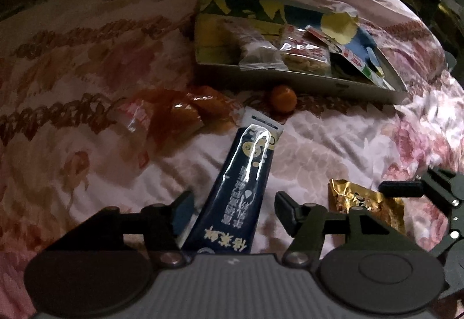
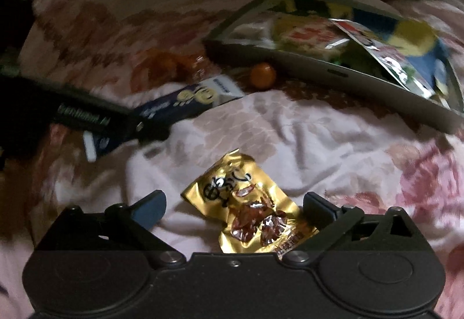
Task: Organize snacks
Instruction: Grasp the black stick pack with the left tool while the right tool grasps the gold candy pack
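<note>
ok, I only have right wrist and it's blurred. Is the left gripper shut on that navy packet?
Observer: No. The left gripper is open, fingers either side of the navy stick packet, not pinching it.
Operator: Anything loose beside it?
Observer: A crinkled orange wrapper lies on the bedspread, left of the packet's far end.
Operator: Room in the tray?
Observer: Looks so. The packets sit in the middle and right of the tray; its left end looks bare.
</note>
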